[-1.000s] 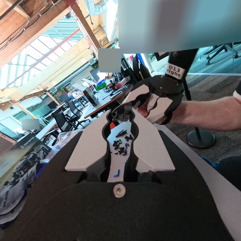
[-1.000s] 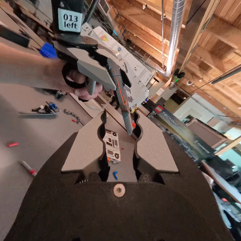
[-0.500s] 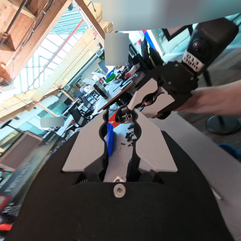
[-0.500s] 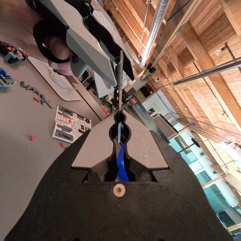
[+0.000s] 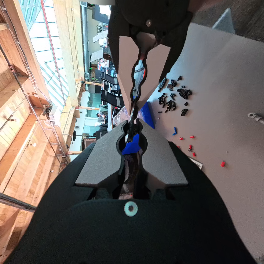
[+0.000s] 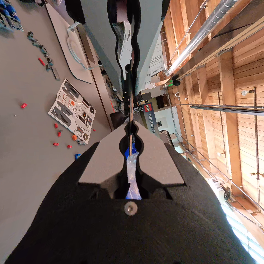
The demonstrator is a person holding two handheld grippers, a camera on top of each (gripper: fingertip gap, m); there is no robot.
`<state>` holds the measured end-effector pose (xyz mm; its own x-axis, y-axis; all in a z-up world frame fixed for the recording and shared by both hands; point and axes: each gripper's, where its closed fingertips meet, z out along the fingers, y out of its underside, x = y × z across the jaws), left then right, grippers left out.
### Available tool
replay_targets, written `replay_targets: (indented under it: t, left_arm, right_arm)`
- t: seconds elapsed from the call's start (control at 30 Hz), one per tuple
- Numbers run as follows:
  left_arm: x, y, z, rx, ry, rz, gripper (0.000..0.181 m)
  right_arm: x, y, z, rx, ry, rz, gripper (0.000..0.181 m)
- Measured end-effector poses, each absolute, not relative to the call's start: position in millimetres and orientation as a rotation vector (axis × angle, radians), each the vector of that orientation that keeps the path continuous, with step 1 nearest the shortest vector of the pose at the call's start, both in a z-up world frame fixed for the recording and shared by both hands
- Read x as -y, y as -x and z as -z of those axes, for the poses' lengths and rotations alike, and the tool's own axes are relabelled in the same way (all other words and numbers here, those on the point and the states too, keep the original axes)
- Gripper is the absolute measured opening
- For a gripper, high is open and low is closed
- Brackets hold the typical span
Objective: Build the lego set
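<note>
- Two grippers meet tip to tip above a grey table [image 5: 222, 71], both rolled on their sides so the table stands like a wall in each view.
- The left gripper [image 5: 132, 122] is closed on one end of a thin, dark lego part [image 5: 132, 128], seen edge-on; its fingertips [image 5: 124, 125] pinch the part.
- The right gripper [image 6: 132, 122] is closed on the other end of the same part [image 6: 130, 137], which runs as a narrow strip out between its tips and up into the left gripper's jaws.
- In the left wrist view the right gripper [image 5: 132, 108] comes down from the top, its tips almost touching the left gripper's tips.
- In the right wrist view the left gripper [image 6: 128, 91] likewise comes down from above, with the part's dark studded end held between its fingers [image 6: 114, 64].
- The part hangs in the air, clear of the table.
- A cluster of black pieces [image 5: 172, 94] lies on the table near the right gripper.
- Small red pins [image 5: 191, 148] lie scattered lower down, with one blue pin [image 5: 174, 131] between them and the black pieces.
- A sticker sheet [image 6: 72, 111] lies flat on the table, red pins [image 6: 58, 133] just beside its lower edge and an orange piece [image 6: 74, 137] on its corner.
- A row of dark pieces [image 6: 41, 48] lies further up the table.
- A set box [image 6: 148, 115] stands behind the grippers.
- Something blue [image 5: 132, 145] shows in the gap behind the left gripper's fingers; I cannot tell what it is.
</note>
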<state>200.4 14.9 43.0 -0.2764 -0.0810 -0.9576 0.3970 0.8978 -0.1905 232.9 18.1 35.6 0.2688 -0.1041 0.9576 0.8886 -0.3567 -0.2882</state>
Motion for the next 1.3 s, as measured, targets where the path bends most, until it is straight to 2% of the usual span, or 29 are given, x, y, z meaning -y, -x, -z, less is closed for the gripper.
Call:
replay_targets:
  t: [0.4, 0.5, 0.67, 0.7, 0.83, 0.93, 1.0, 1.17, 1.3]
  left_arm:
    - [-18, -208, -39, -1.763, -0.252, 0.375, 0.002]
    - [-20, -209, -39, -1.726, -0.276, 0.310, 0.000]
    - [-17, -206, -42, -1.698, -0.312, 0.276, 0.001]
    - [-17, -206, -42, -1.699, -0.315, 0.274, 0.001]
    - [-14, -205, -40, -1.711, -0.311, 0.308, 0.001]
    - [-16, -208, -40, -1.728, -0.271, 0.336, 0.002]
    - [-17, -209, -45, -1.712, -0.251, 0.365, 0.013]
    - [-20, -210, -47, -1.703, -0.234, 0.320, 0.024]
    - [-21, -211, -44, -1.701, -0.250, 0.269, 0.020]
  right_arm:
    - [-13, -232, -35, 0.741, 1.563, 1.207, 0.001]
    - [-13, -225, -30, 0.771, 1.581, 1.139, 0.024]
    - [-16, -218, -26, 0.805, 1.604, 1.073, 0.036]
    - [-17, -218, -26, 0.803, 1.605, 1.070, 0.035]
    - [-14, -222, -34, 0.770, 1.592, 1.080, 0.000]
    - [-15, -225, -32, 0.759, 1.609, 1.108, 0.000]
    - [-15, -225, -32, 0.748, 1.613, 1.099, 0.000]
    - [-16, -228, -30, 0.754, 1.626, 1.143, 0.000]
    - [-17, -229, -30, 0.750, 1.621, 1.172, 0.000]
